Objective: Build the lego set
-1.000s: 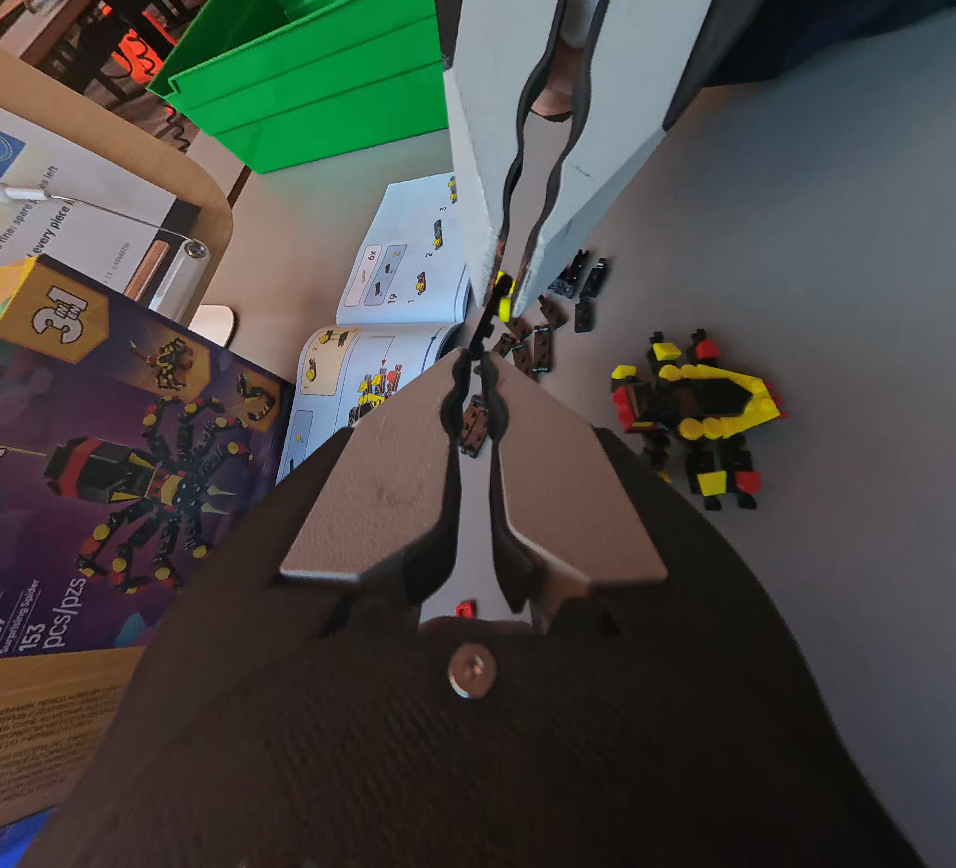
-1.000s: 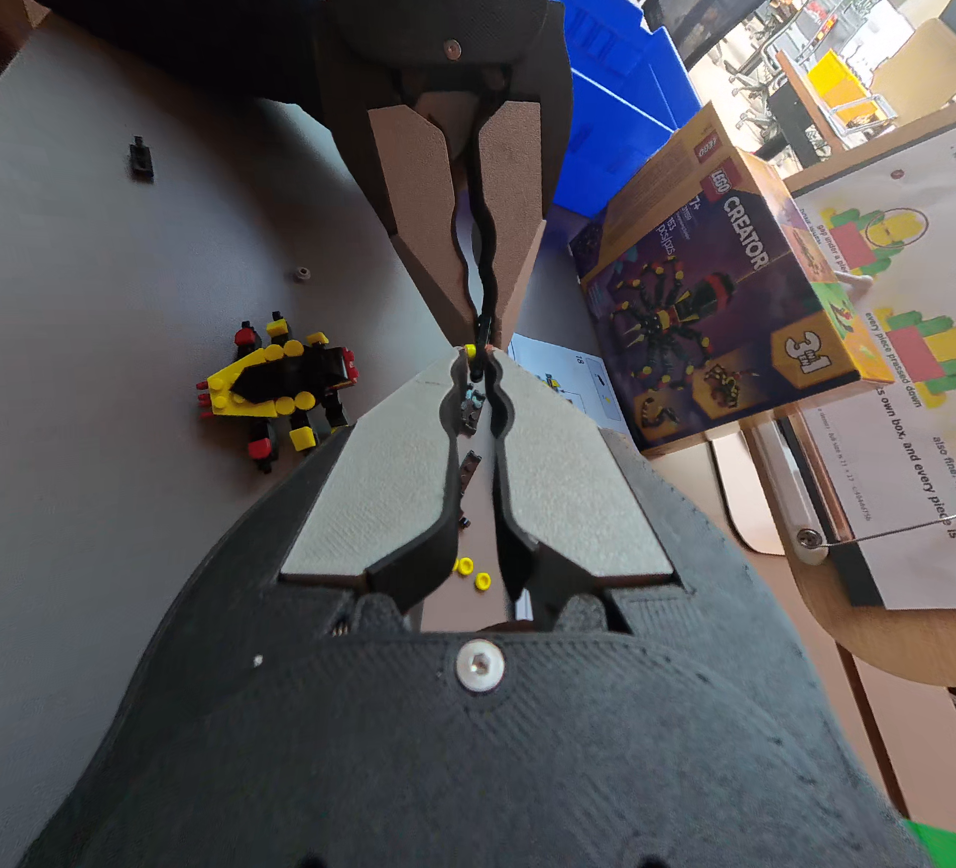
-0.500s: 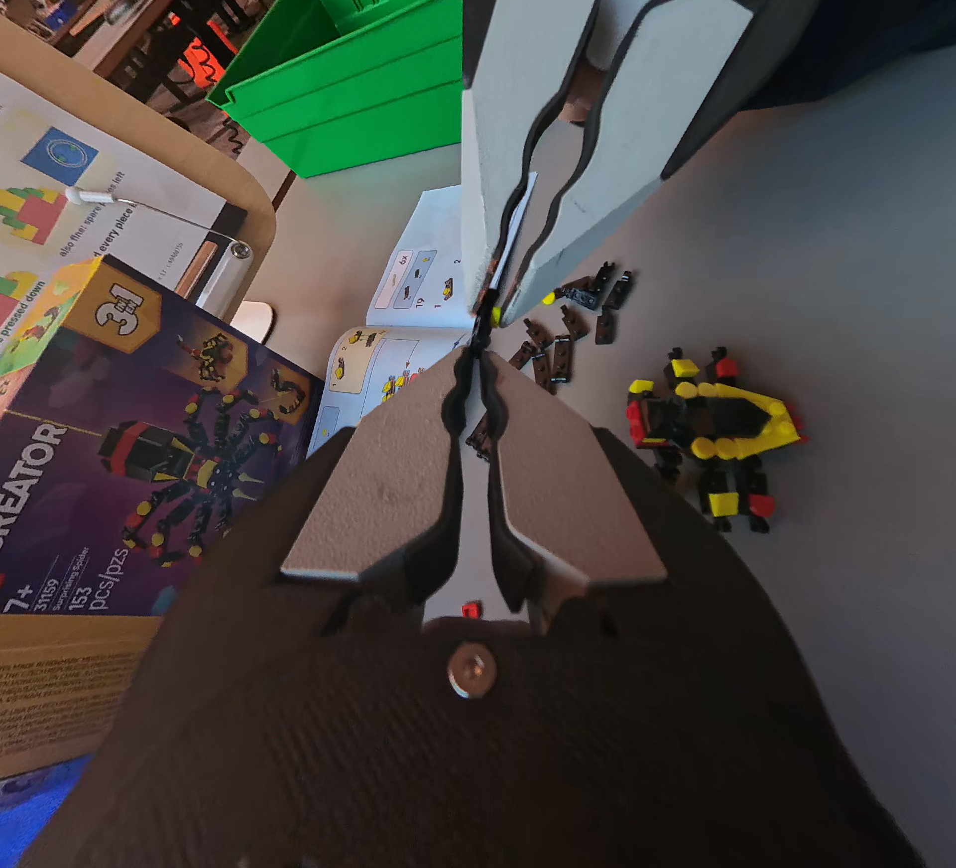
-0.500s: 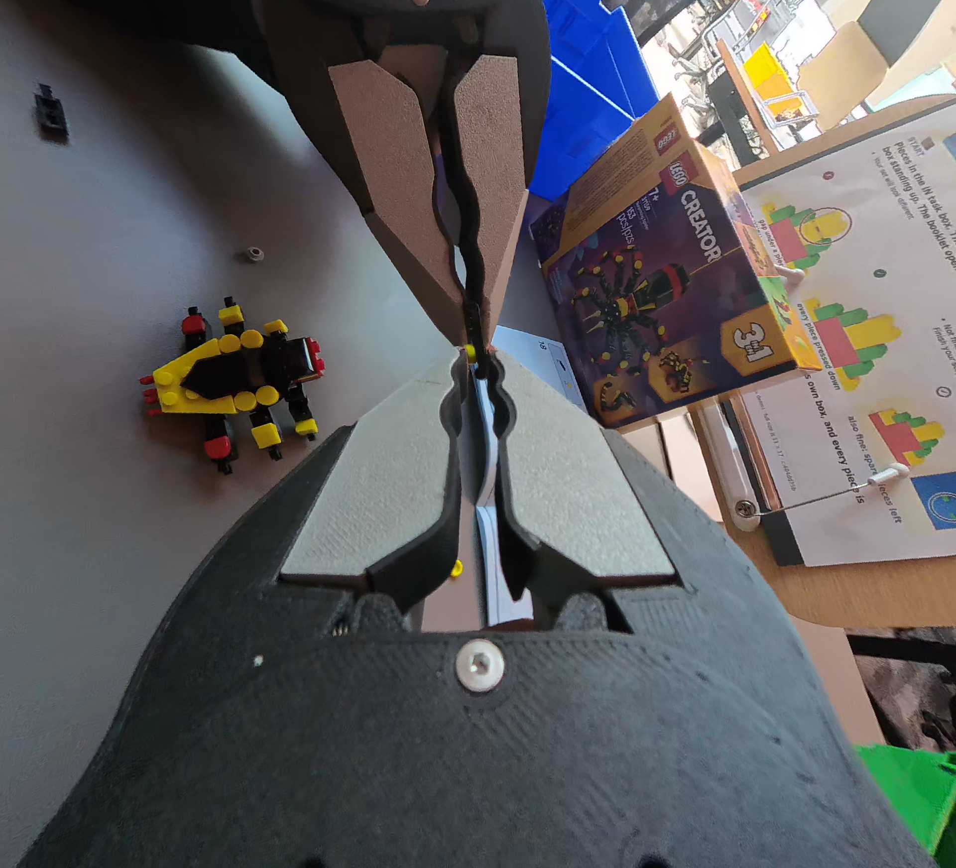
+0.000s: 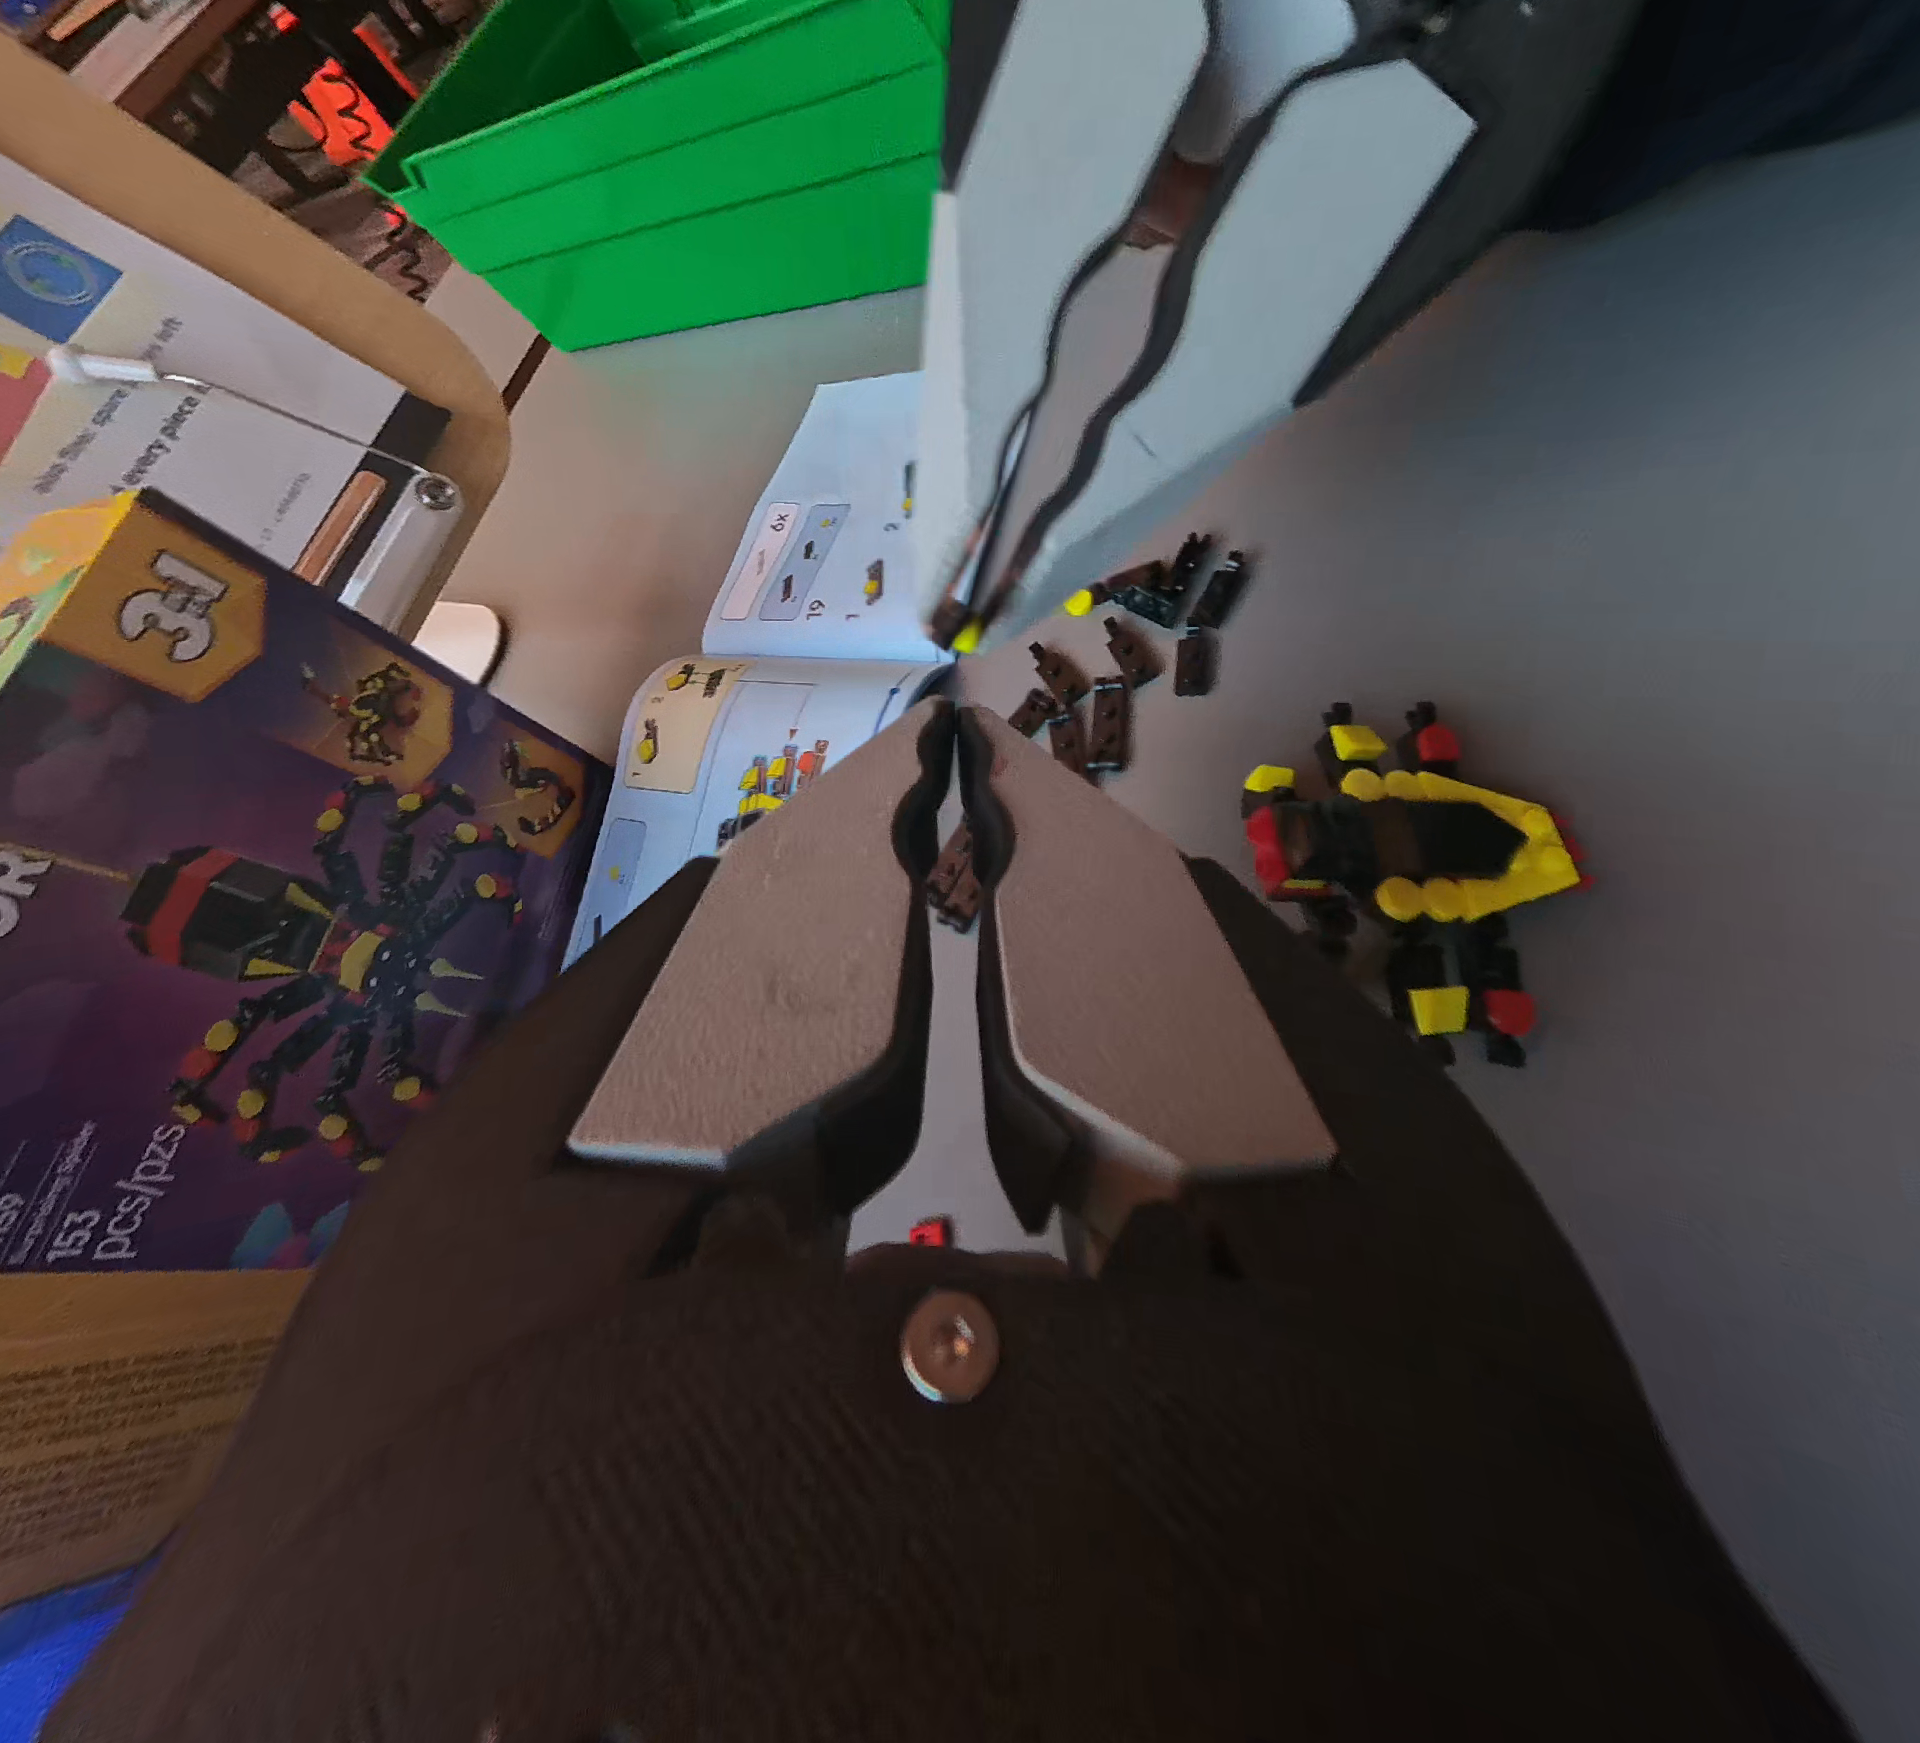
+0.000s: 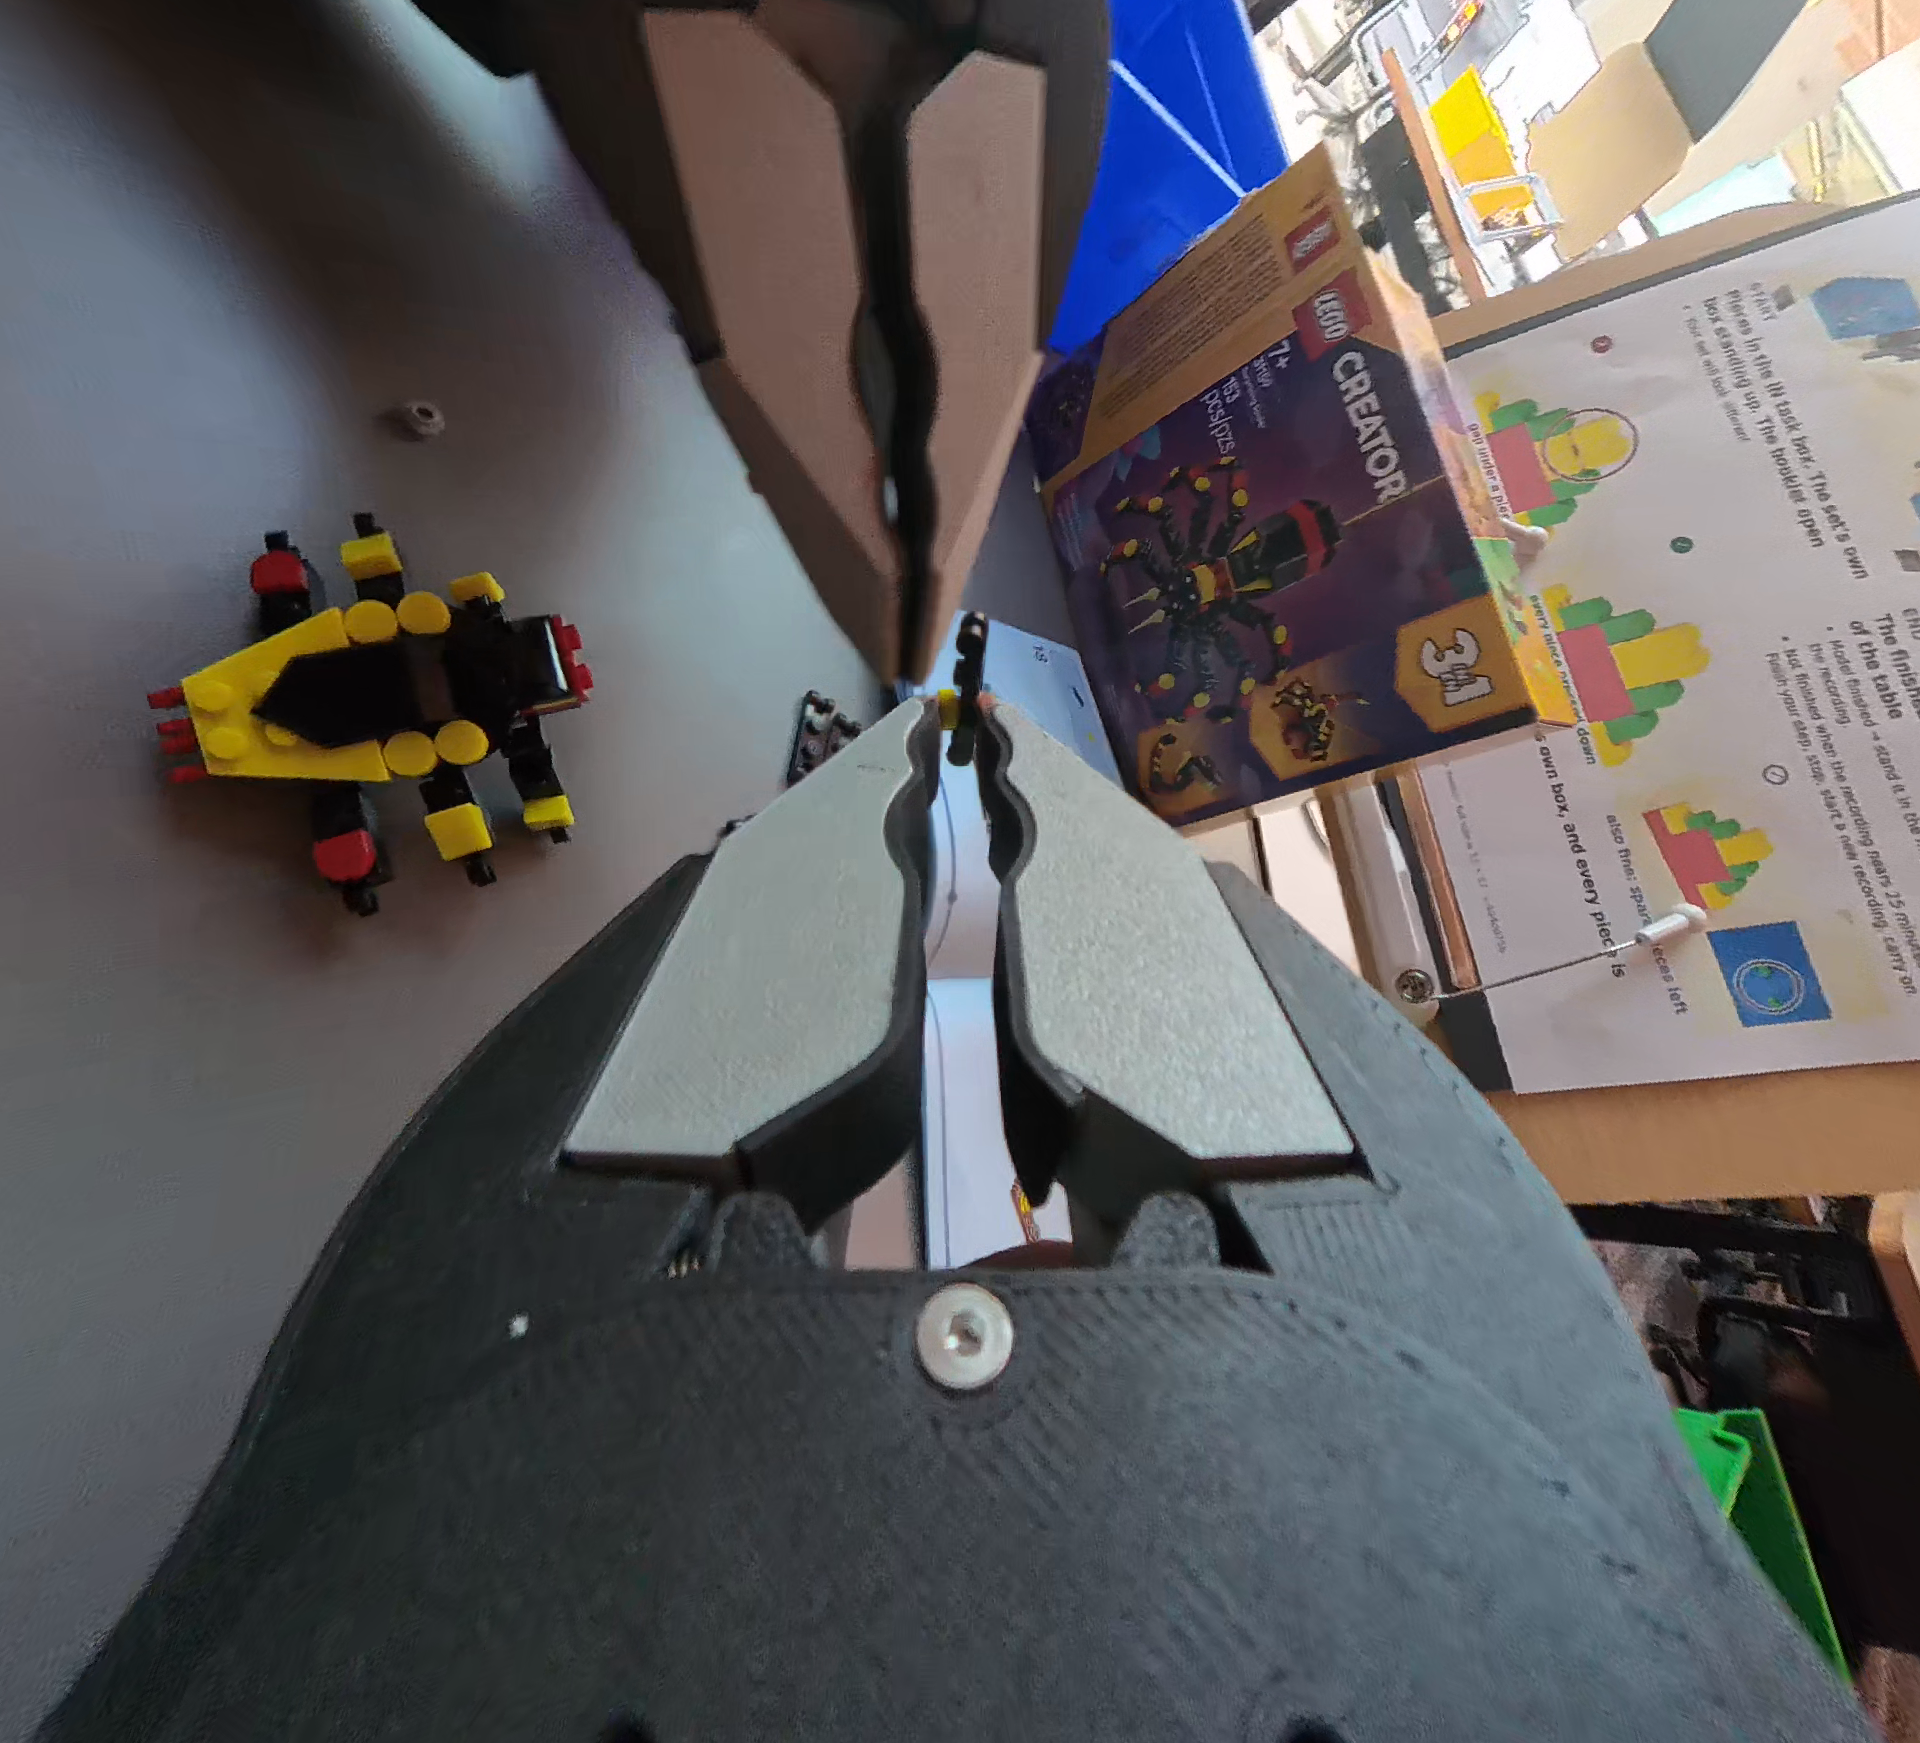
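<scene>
My right gripper (image 6: 961,743) is shut on a thin black leg piece (image 6: 969,670) with a yellow stud, held above the table. In the left wrist view the right gripper (image 5: 971,623) shows at the top, with that piece (image 5: 966,639) at its tips. My left gripper (image 5: 956,719) is shut with nothing seen between its tips. It hangs just short of the leg piece, tip to tip with the right gripper, and also shows in the right wrist view (image 6: 912,691). The part-built yellow, black and red model (image 5: 1403,852) (image 6: 364,706) lies on the grey table.
Loose dark pieces (image 5: 1101,685) lie beside the open instruction booklet (image 5: 810,571). The set's box (image 5: 260,862) (image 6: 1278,530) stands by a board with a clipped sheet (image 6: 1714,654). Green bins (image 5: 675,135) and blue bins (image 6: 1153,135) stand behind. A small grey stud (image 6: 416,418) lies on the table. Both grippers' tips are close together, under 4 cm apart.
Both grippers met on the leg piece before. Now the left gripper has let go and drawn back a little, and the piece stays in the right gripper.
</scene>
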Available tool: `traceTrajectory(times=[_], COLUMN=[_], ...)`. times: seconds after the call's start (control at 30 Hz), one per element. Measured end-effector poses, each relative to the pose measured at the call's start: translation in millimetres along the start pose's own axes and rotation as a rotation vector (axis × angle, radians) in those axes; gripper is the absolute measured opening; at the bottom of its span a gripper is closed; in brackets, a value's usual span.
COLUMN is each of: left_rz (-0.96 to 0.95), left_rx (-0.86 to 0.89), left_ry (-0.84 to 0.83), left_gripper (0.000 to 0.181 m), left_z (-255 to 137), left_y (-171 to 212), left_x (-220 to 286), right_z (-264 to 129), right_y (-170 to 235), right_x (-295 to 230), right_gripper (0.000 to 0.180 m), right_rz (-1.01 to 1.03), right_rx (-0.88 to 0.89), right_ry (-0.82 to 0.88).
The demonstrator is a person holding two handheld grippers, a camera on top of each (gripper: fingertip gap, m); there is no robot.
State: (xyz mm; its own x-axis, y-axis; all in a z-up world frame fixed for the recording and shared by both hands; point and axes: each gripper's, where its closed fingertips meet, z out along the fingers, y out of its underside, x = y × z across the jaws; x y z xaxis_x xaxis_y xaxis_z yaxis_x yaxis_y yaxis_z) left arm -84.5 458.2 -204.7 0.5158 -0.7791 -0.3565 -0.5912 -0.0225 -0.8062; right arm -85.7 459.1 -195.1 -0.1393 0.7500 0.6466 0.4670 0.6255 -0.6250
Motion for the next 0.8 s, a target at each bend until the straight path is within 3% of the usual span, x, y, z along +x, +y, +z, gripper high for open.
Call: traceTrajectory(times=[0.03, 0.13, 0.6, 0.8], left_rz=[-0.008, 0.007, 0.085, 0.072], left_rx=[0.007, -0.001, -0.013, 0.032], left_ry=[-0.005, -0.015, -0.004, 0.037], left_gripper=[0.000, 0.007, 0.002, 0.008], left_z=[-0.4, 2.4, 4.0, 1.2], left_y=[-0.3, 1.9, 3.6, -4.2], left_x=[-2.1, -1.8, 7.5, 14.0], right_z=[2.1, 6.8, 8.3, 9.0], right_y=[2.1, 7.4, 10.1, 11.9], right_x=[-3.5, -10.6, -18.1, -19.9], right_gripper=[0.004, 0.004, 0.004, 0.004], right_rz=[-0.007, -0.028, 0.001, 0.002], right_rx=[-0.015, -0.049, -0.055, -0.064], right_ry=[-0.016, -0.041, -0.104, -0.114])
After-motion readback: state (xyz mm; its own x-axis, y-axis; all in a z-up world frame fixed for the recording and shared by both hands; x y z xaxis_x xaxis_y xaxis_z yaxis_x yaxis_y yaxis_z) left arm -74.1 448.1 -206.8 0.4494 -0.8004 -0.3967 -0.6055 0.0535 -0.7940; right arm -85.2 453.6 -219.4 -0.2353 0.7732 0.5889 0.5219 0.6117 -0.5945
